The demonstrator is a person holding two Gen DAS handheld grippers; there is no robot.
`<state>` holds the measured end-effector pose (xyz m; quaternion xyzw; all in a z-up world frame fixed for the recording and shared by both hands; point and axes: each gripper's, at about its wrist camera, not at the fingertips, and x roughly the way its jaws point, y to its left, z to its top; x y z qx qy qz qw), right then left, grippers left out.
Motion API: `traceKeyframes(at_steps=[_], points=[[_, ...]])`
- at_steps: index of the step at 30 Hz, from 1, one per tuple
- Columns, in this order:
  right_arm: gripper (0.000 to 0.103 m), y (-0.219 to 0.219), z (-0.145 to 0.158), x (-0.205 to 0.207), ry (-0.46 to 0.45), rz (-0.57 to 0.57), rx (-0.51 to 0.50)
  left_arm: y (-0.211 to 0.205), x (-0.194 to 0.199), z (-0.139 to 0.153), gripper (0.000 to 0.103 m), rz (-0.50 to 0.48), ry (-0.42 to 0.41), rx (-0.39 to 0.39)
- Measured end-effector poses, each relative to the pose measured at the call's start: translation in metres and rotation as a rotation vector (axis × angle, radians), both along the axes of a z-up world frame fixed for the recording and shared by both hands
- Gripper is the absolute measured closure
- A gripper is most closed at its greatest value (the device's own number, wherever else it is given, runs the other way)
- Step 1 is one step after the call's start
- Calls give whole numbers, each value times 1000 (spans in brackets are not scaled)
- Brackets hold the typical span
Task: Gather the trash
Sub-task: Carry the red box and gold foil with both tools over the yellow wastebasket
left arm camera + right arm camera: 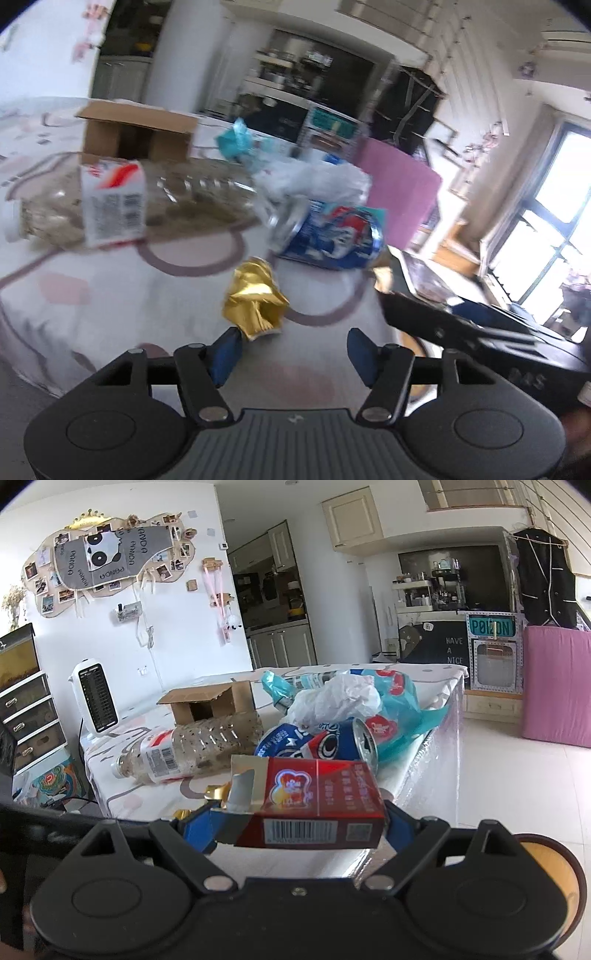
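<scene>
The right gripper (299, 823) clamps one glossy red cardboard cigarette pack (314, 805) crosswise between its blue pads. The left gripper (291, 354) gapes half-wide, empty, one crumpled gold foil wrapper (255, 302) lying just beyond at eleven o'clock. On the patterned tablecloth (110, 295) lie one clear ribbed plastic bottle (147, 203) and one dented blue aluminium can (328, 236).

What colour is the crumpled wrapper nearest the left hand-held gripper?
Shiny gold wrapper, clearest in the left wrist view.
</scene>
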<state>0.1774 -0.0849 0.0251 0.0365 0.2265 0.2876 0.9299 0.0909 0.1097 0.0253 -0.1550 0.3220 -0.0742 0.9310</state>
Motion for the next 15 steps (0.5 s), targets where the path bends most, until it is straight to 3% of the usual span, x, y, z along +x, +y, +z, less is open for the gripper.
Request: traceKeyframes(at_steps=[7, 15], points=[[12, -4, 1, 2, 2, -8, 15, 10, 15, -1, 41, 111, -1, 38], [12, -4, 1, 2, 0, -7, 18, -8, 34, -4, 42, 97, -15, 197]])
